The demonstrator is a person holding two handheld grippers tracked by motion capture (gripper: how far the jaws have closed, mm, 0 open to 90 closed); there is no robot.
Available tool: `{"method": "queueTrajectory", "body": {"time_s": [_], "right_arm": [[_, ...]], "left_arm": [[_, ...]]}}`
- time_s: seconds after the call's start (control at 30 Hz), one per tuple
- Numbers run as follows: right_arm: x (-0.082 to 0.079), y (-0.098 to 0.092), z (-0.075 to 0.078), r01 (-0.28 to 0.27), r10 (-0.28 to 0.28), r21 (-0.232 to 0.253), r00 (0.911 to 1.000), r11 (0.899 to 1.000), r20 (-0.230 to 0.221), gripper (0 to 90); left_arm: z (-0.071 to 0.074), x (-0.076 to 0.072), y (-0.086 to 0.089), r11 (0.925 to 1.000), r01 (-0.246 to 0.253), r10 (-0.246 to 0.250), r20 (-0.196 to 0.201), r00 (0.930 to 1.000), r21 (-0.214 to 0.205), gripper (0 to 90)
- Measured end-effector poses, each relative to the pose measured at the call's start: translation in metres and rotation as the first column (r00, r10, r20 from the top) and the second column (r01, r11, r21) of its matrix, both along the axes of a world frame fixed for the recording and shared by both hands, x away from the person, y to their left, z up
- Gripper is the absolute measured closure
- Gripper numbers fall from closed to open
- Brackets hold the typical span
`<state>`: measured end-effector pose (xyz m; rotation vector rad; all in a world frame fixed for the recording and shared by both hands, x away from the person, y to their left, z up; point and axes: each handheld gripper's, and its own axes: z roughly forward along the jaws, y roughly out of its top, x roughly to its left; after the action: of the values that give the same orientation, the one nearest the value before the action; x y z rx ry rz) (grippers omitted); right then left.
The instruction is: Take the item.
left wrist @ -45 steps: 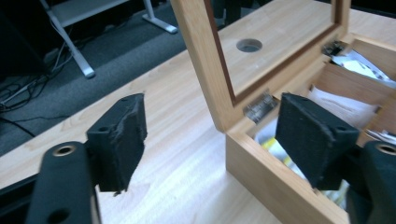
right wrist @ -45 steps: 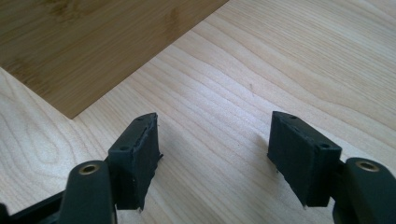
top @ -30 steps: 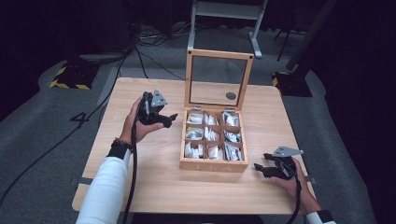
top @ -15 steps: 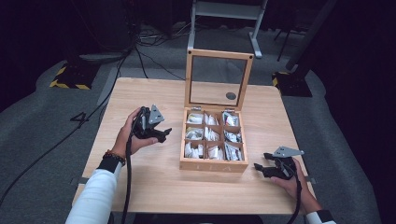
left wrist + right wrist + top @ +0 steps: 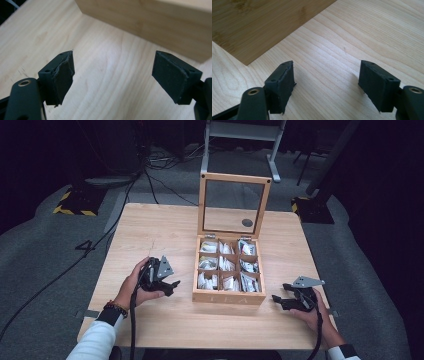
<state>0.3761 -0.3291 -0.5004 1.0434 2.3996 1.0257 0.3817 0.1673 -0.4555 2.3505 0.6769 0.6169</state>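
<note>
Table point(image 5: 150, 230): light wood, square top.
Box point(image 5: 228, 296): wooden, nine compartments, set right of the table's middle, nearer the front edge than the back.
Lid point(image 5: 235, 204): glass pane in a wood frame, standing upright along the box's back wall.
Packets point(image 5: 226, 264): white and silver, filling the compartments.
Left gripper point(image 5: 172, 286): near the front-left corner, just beside the box's left wall; jaws spread, nothing between them.
Right gripper point(image 5: 278, 301): near the front-right corner, just beside the box; jaws just opening wider, spread over bare tabletop.
</note>
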Motion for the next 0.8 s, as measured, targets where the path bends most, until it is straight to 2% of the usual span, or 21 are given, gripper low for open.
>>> {"method": "queueTrajectory", "body": {"time_s": [0.1, 0.13, 0.2, 0.23, 0.3, 0.33, 0.37, 0.43, 0.5, 0.57, 0.63, 0.67, 0.7, 0.73, 0.8], "right_arm": [[0.0, 0.0, 0.001, 0.006, -0.006, -0.007, 1.0, 1.0, -0.007, 26.9], [0.001, 0.0, 0.001, 0.007, -0.007, -0.009, 0.9999, 1.0, -0.008, 26.3], [0.001, 0.0, 0.001, 0.009, -0.009, -0.012, 0.9999, 1.0, -0.009, 26.3], [0.0, 0.0, 0.002, 0.007, -0.007, -0.02, 1.0, 1.0, -0.007, 26.7], [-0.001, 0.0, 0.002, 0.006, -0.006, -0.024, 0.9999, 1.0, -0.008, 26.7], [-0.002, 0.0, 0.004, 0.005, -0.006, -0.021, 1.0, 1.0, -0.008, 26.8], [-0.003, 0.0, 0.004, 0.008, -0.009, -0.017, 1.0, 1.0, -0.003, 27.0], [-0.003, -0.001, 0.007, 0.011, -0.011, -0.011, 0.9999, 1.0, 0.005, 27.1], [-0.004, -0.002, 0.01, 0.016, -0.016, -0.008, 0.9998, 1.0, 0.015, 27.4], [-0.004, -0.002, 0.012, 0.015, -0.015, -0.003, 0.9997, 1.0, 0.022, 27.6], [-0.005, -0.002, 0.018, 0.013, -0.013, 0.006, 0.9994, 1.0, 0.032, 27.8], [-0.007, -0.002, 0.025, 0.014, -0.015, 0.024, 0.9987, 1.0, 0.05, 28.4], [-0.007, -0.002, 0.025, 0.014, -0.015, 0.024, 0.9987, 1.0, 0.05, 28.4], [-0.008, -0.003, 0.033, 0.016, -0.019, 0.048, 0.9977, 0.999, 0.065, 29.0], [-0.01, -0.003, 0.039, 0.015, -0.019, 0.058, 0.9971, 0.998, 0.074, 29.3]], "left_arm": [[-0.005, -0.004, 0.002, 1.0, 0.005, -0.005, -0.018, 0.9998, -0.001, 18.1], [-0.008, -0.005, 0.005, 0.9999, 0.009, -0.01, -0.066, 0.9978, -0.008, 17.9], [-0.009, -0.005, 0.007, 0.9999, 0.012, -0.013, -0.079, 0.9968, -0.011, 17.9], [-0.011, -0.009, 0.011, 0.9999, 0.0, -0.001, -0.059, 0.9983, -0.012, 18.0], [-0.013, -0.011, 0.011, 1.0, 0.004, -0.004, -0.059, 0.9982, 0.004, 18.1], [-0.017, -0.014, 0.012, 0.9999, 0.009, -0.008, -0.087, 0.9962, 0.012, 17.9], [-0.019, -0.016, 0.013, 1.0, 0.007, -0.007, -0.079, 0.9969, 0.004, 18.0], [-0.021, -0.018, 0.013, 0.9998, 0.011, -0.01, -0.075, 0.9972, 0.015, 18.0], [-0.024, -0.021, 0.014, 0.9997, 0.013, -0.011, -0.079, 0.9968, 0.023, 18.0], [-0.028, -0.023, 0.015, 0.9999, 0.013, -0.012, -0.09, 0.9958, 0.011, 18.0], [-0.032, -0.025, 0.015, 0.9996, 0.019, -0.016, -0.101, 0.9948, 0.022, 17.9], [-0.034, -0.026, 0.016, 0.9995, 0.02, -0.017, -0.11, 0.9938, 0.024, 17.8], [-0.035, -0.027, 0.017, 0.9997, 0.018, -0.017, -0.11, 0.9938, 0.013, 17.8], [-0.036, -0.027, 0.018, 0.9999, 0.014, -0.013, -0.113, 0.9935, 0.004, 18.0], [-0.036, -0.028, 0.02, 0.9999, 0.009, -0.01, -0.124, 0.9923, -0.008, 17.7]]}}
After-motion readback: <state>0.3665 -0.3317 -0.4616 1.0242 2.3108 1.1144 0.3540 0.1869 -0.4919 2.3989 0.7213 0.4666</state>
